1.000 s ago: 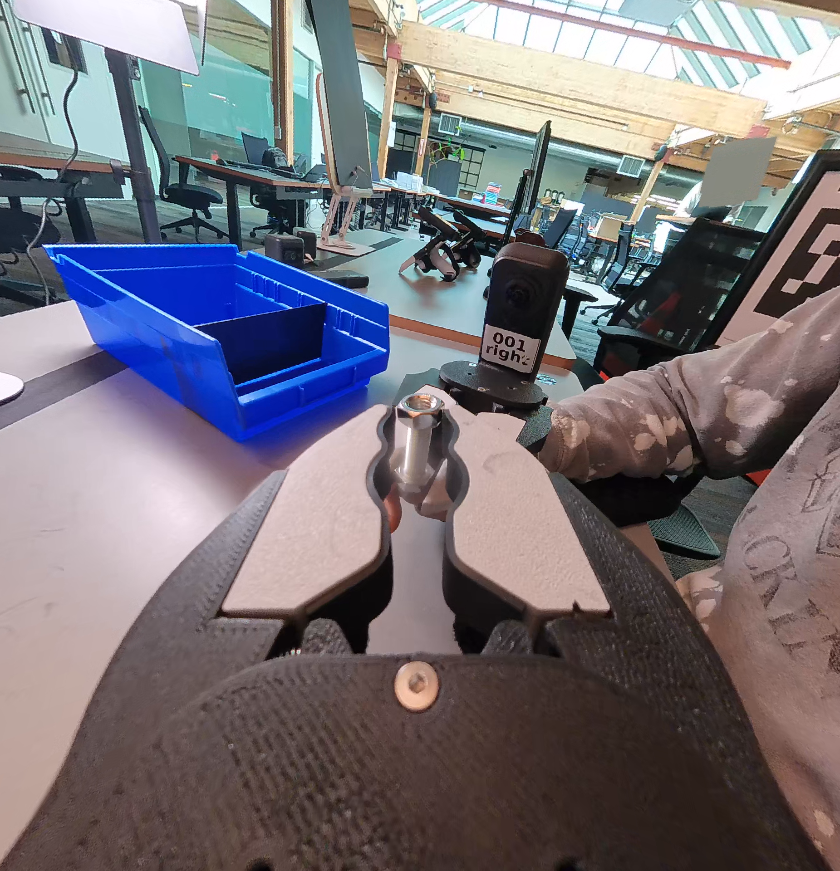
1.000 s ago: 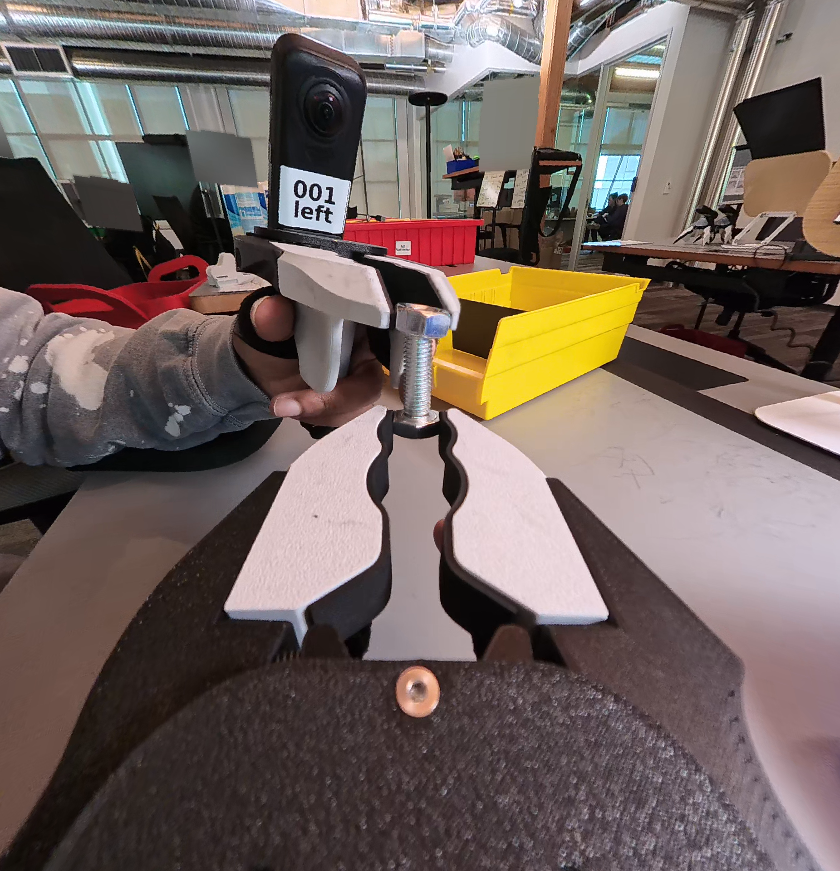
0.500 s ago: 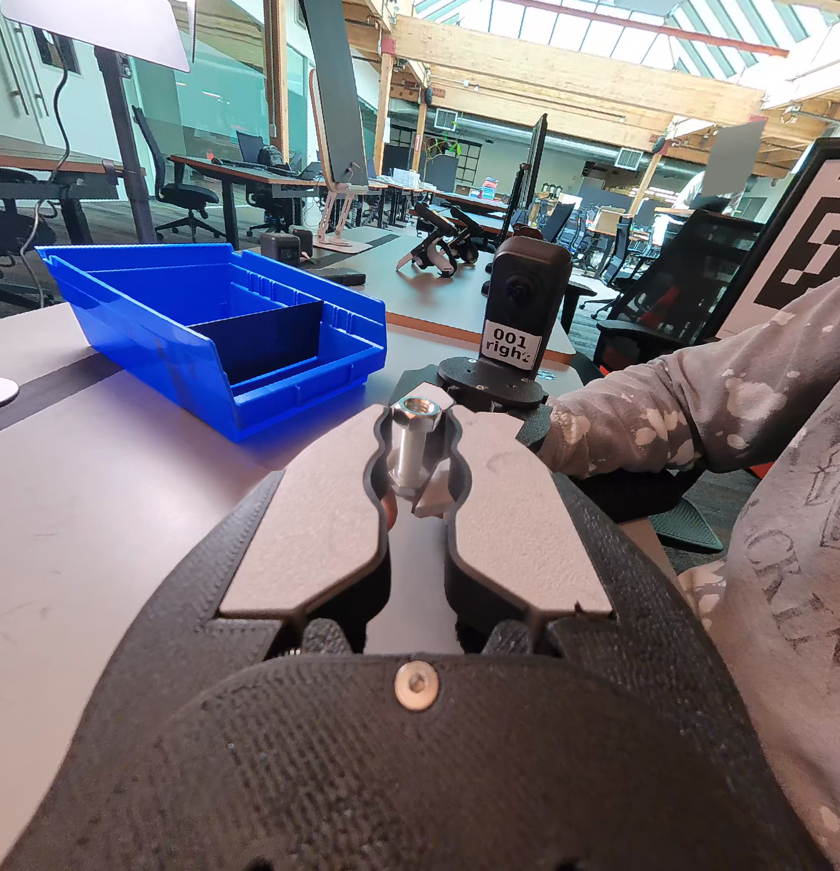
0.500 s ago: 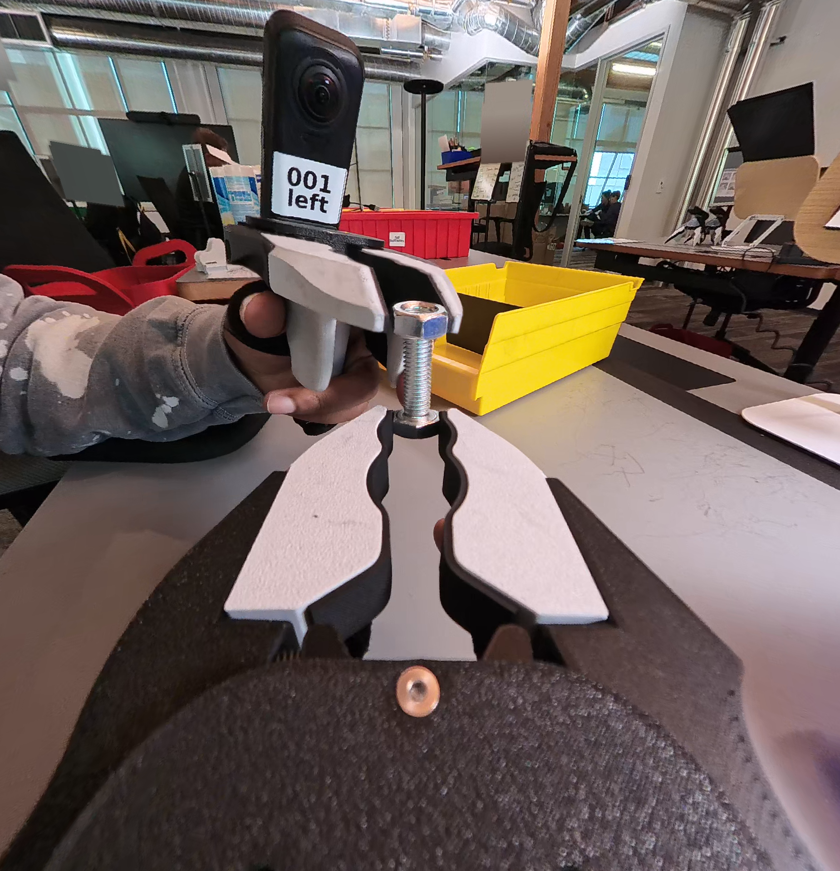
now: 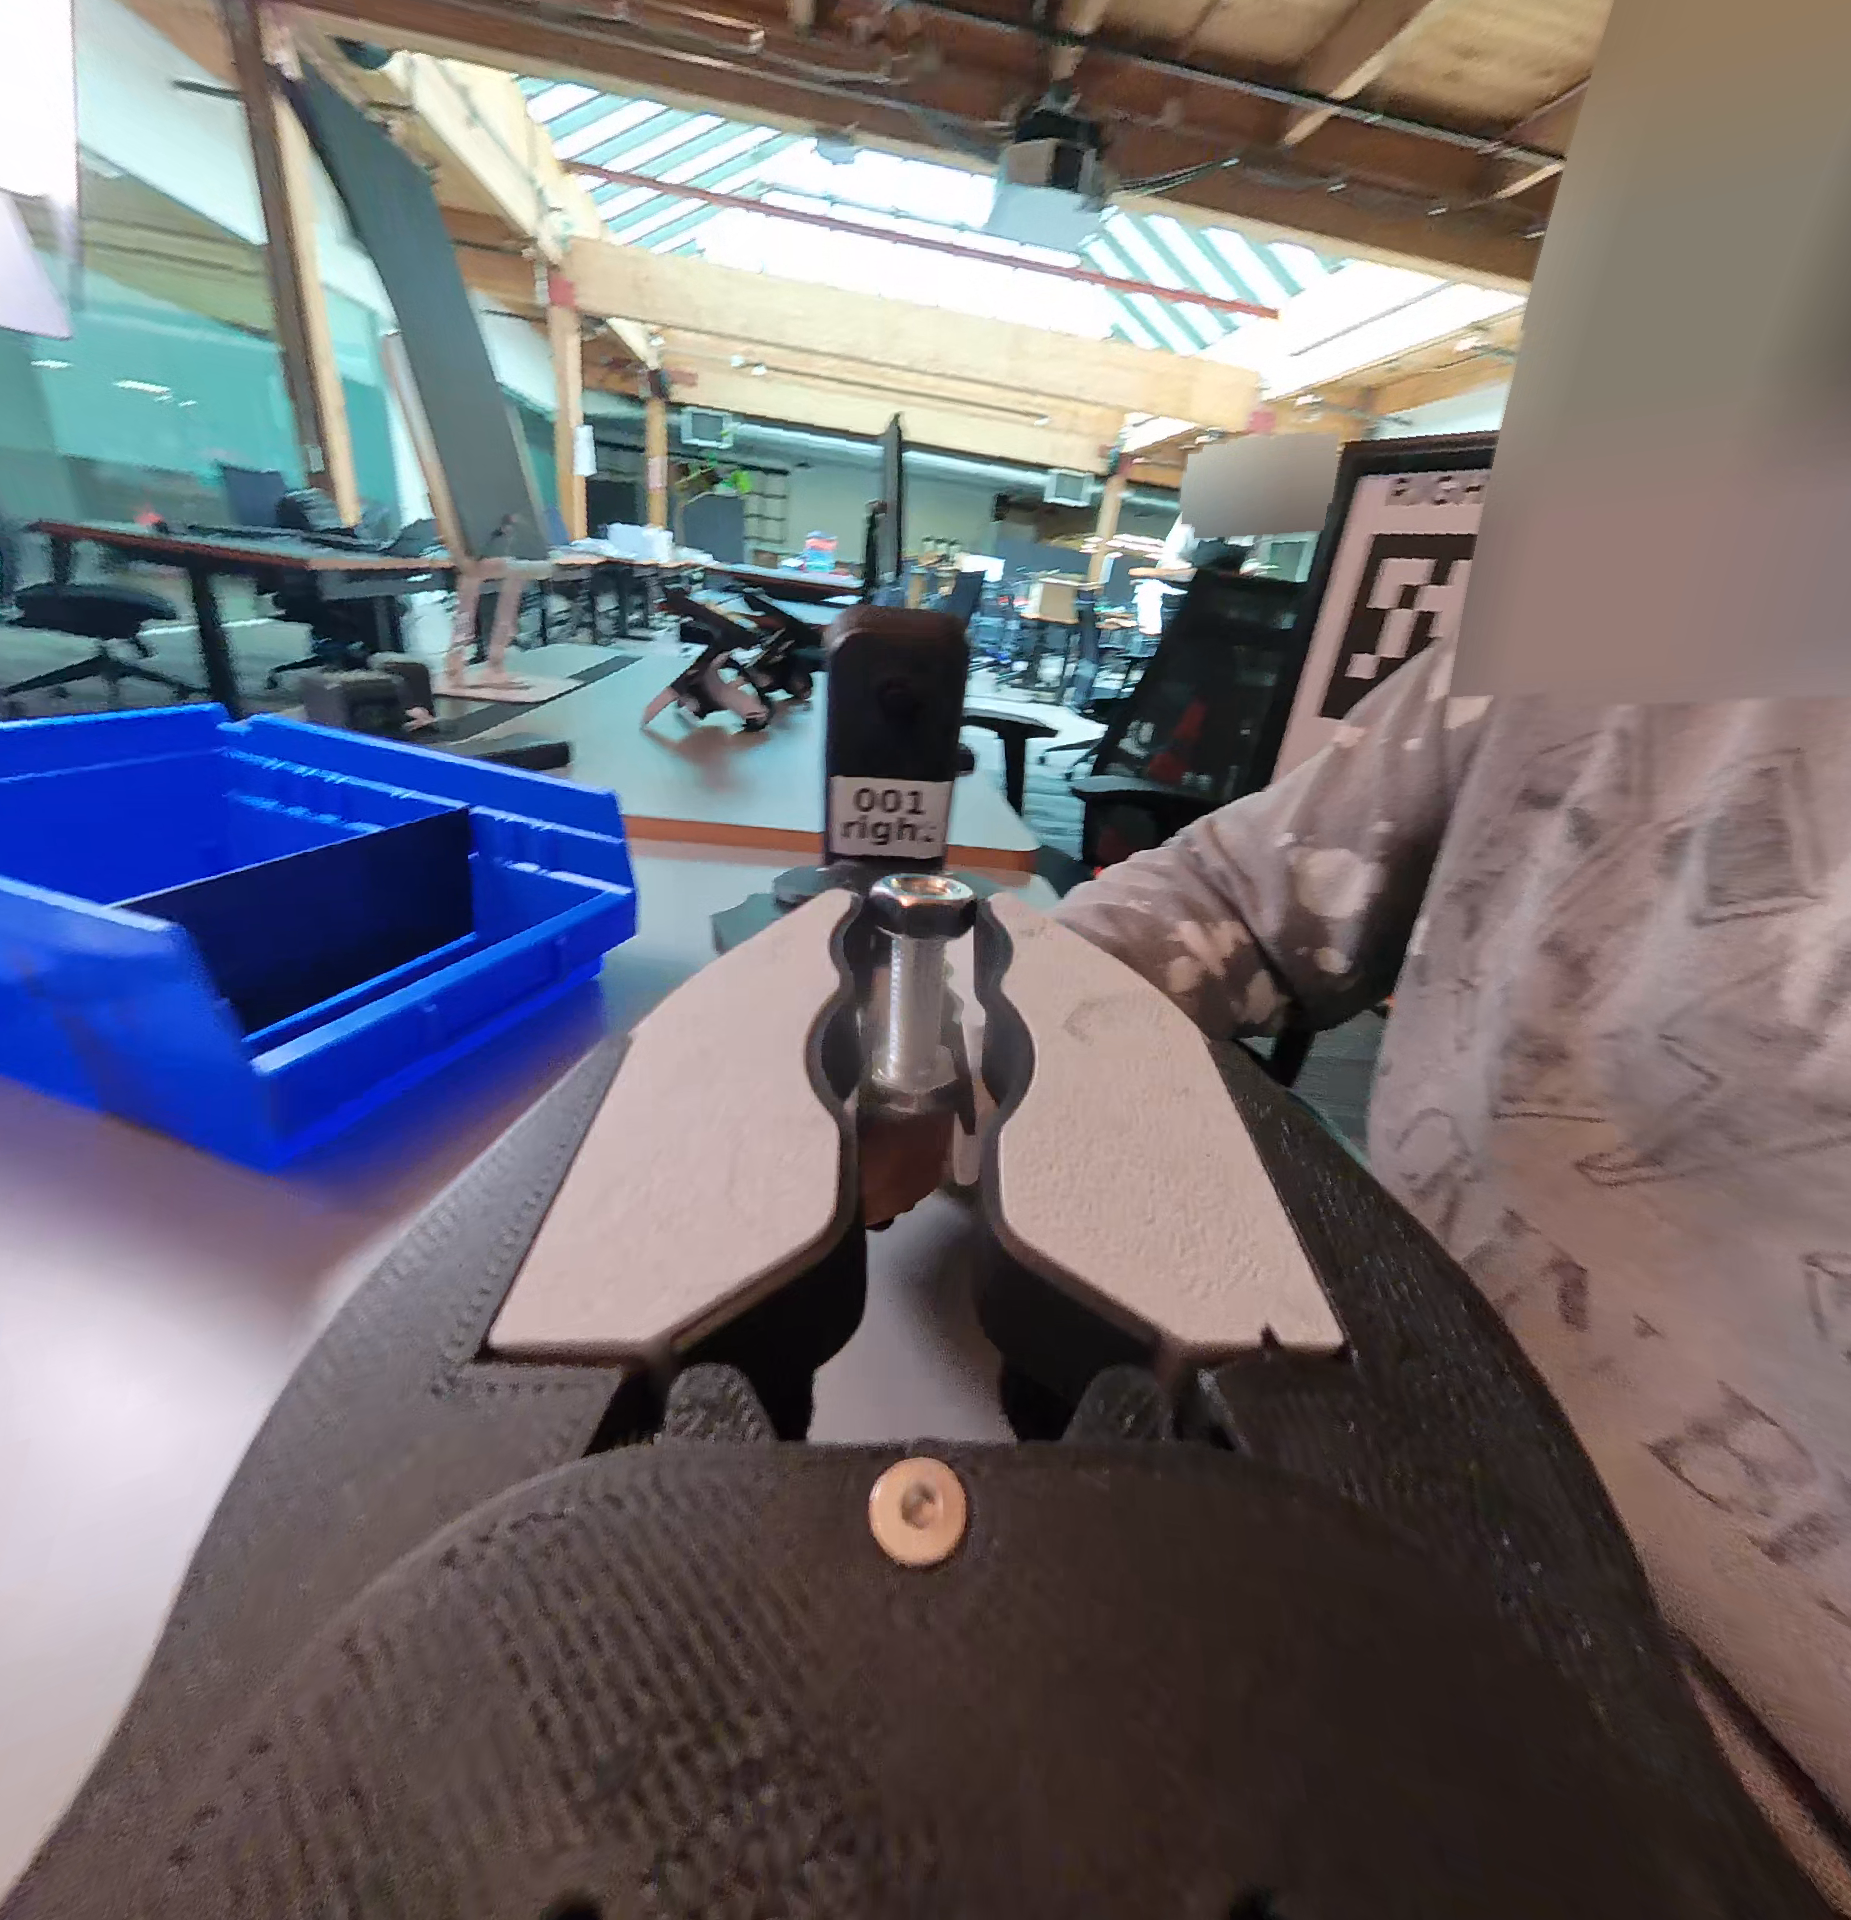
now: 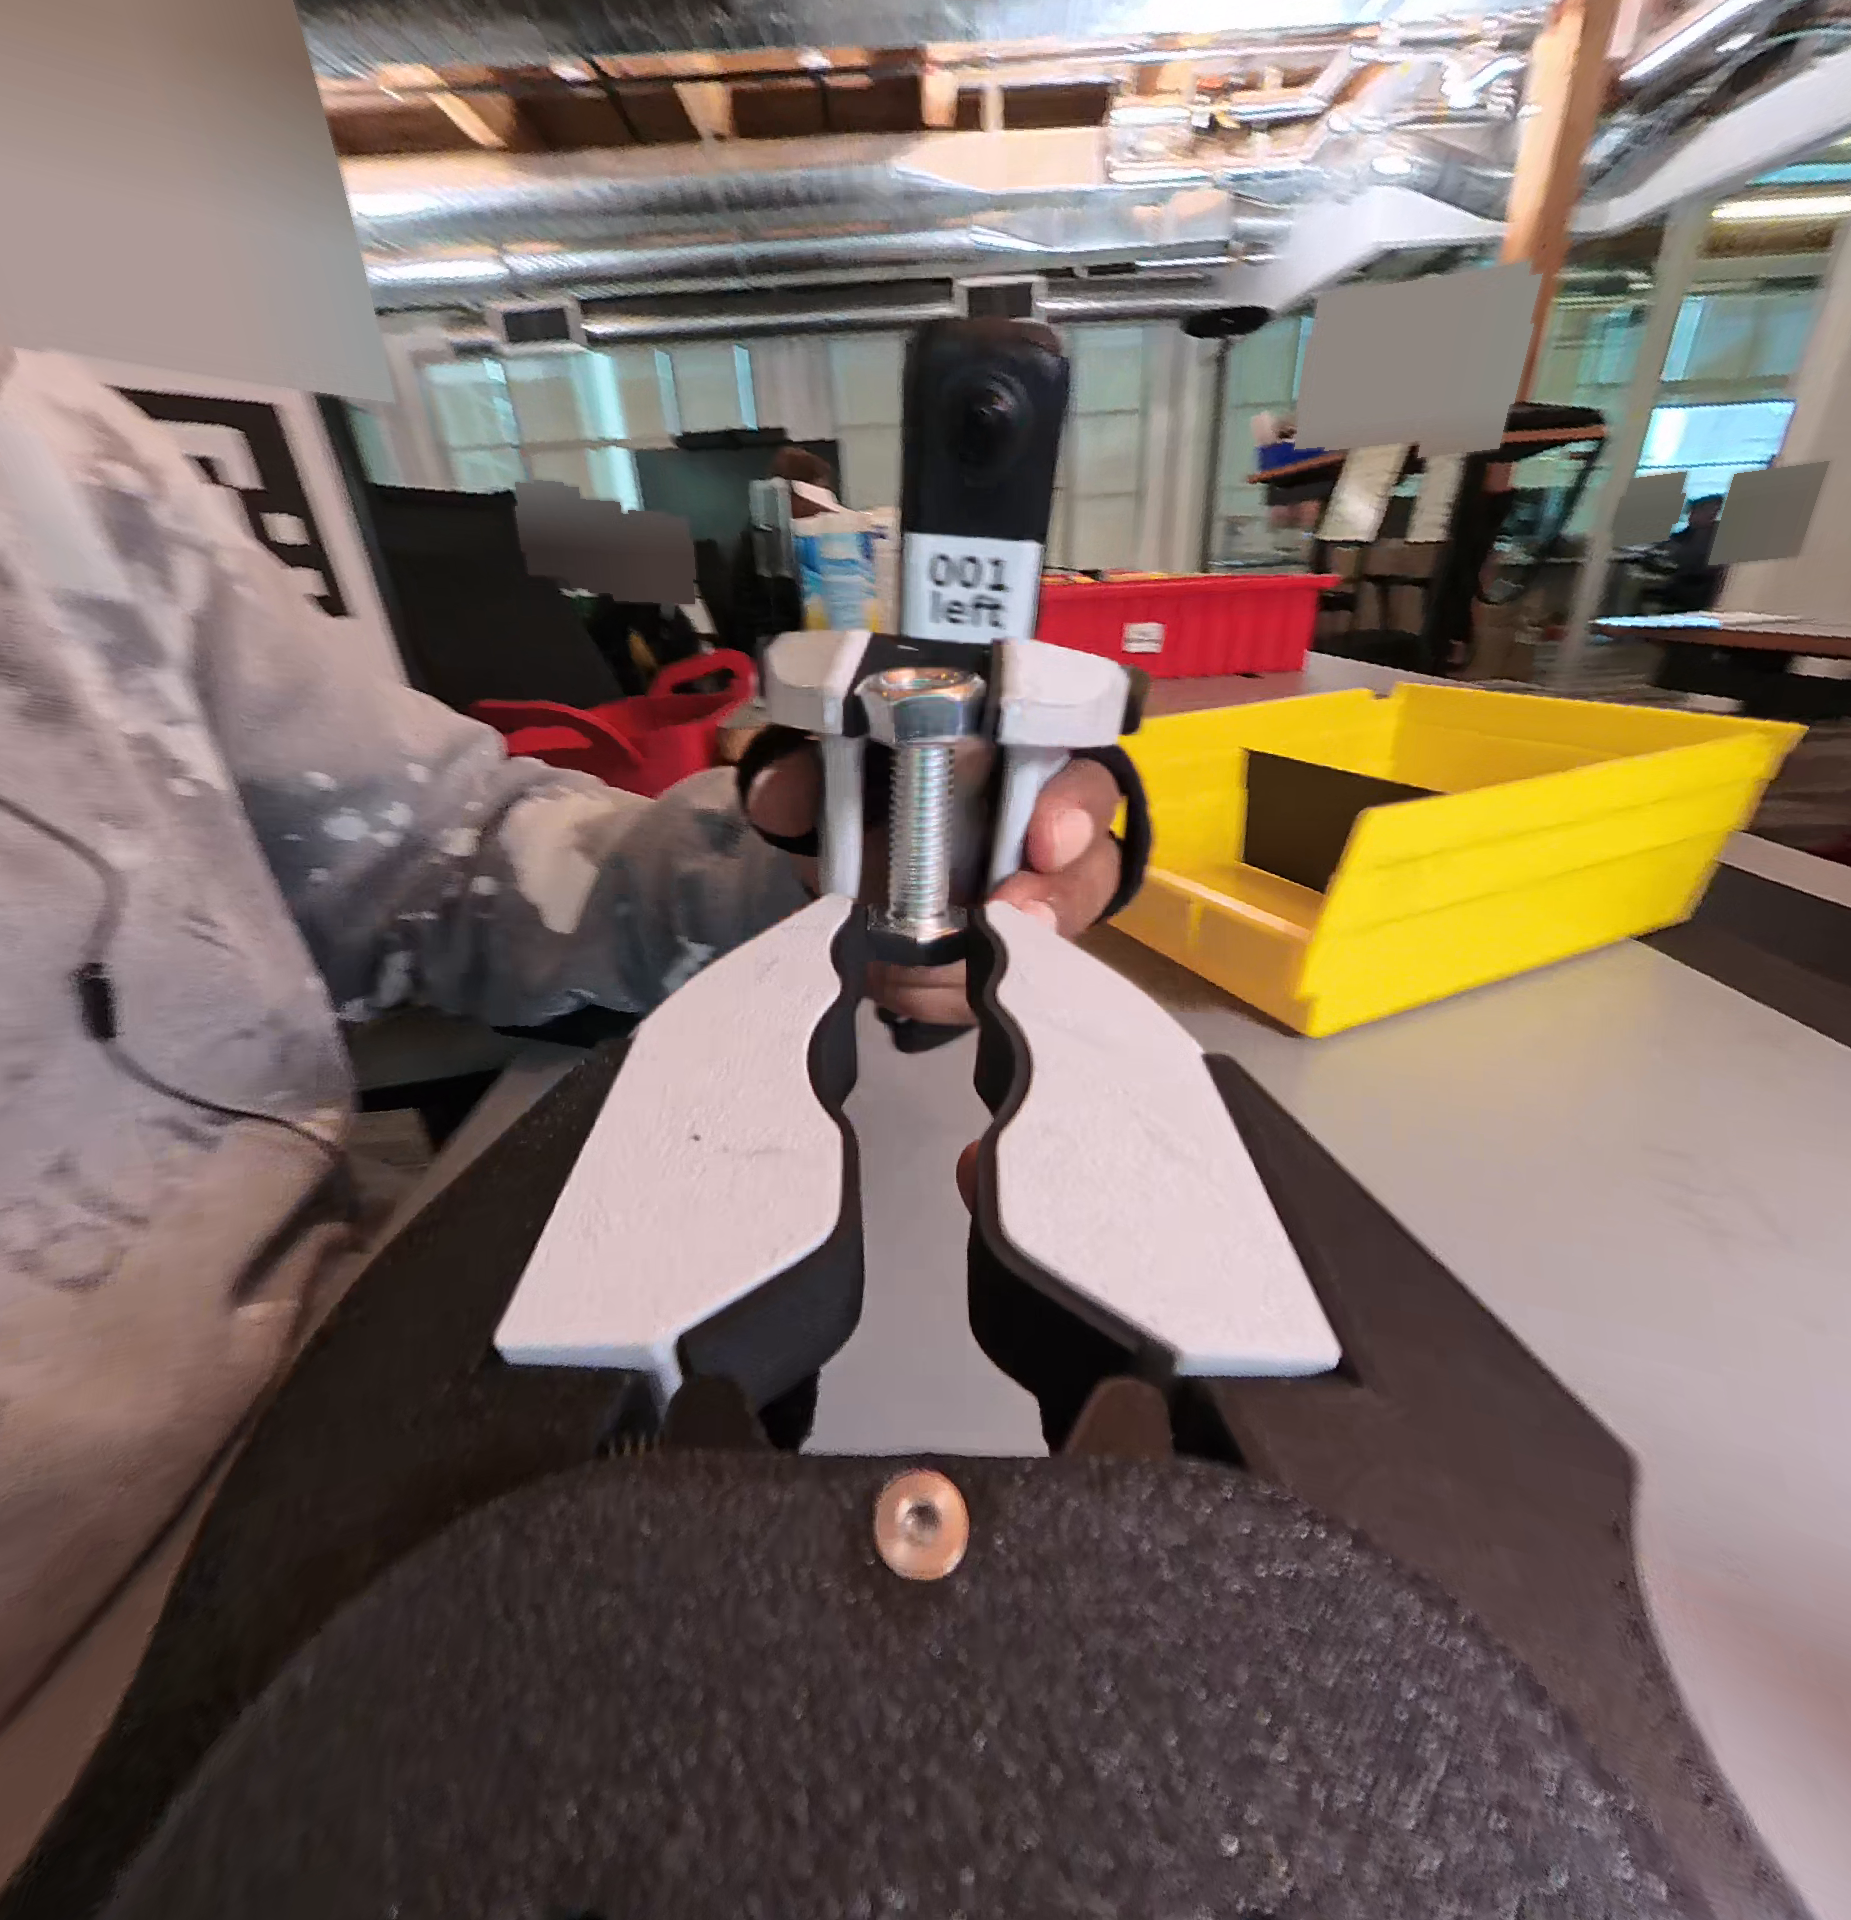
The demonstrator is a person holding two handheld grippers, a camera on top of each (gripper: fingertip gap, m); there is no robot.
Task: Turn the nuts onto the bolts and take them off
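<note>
My left gripper (image 5: 921, 914) is shut on the hex head of a silver bolt (image 5: 905, 1003). The threaded shaft runs down from the head to a nut (image 5: 903, 1093). My right gripper (image 6: 916, 930) is shut on that nut (image 6: 916, 925), at the low end of the bolt (image 6: 921, 821). In the right wrist view the left gripper (image 6: 926, 698) faces me head-on and clamps the bolt head between its grey fingers (image 6: 1046, 691). Both grippers are held in the air above the table, facing each other. The right gripper's black camera (image 5: 895, 707) stands behind the bolt head.
A blue bin (image 5: 277, 935) sits on the grey table (image 5: 121, 1299) to the left. A yellow bin (image 6: 1472, 831) sits on the table (image 6: 1523, 1195) to the right, with a red bin (image 6: 1181, 623) behind it. The person's grey sleeve (image 5: 1264, 935) is close by. The grippers are tip to tip, or close to it.
Both grippers have tilted and swung round to face each other squarely, still holding bolt and nut. More of the threaded shaft shows between head and nut in the left wrist view.
</note>
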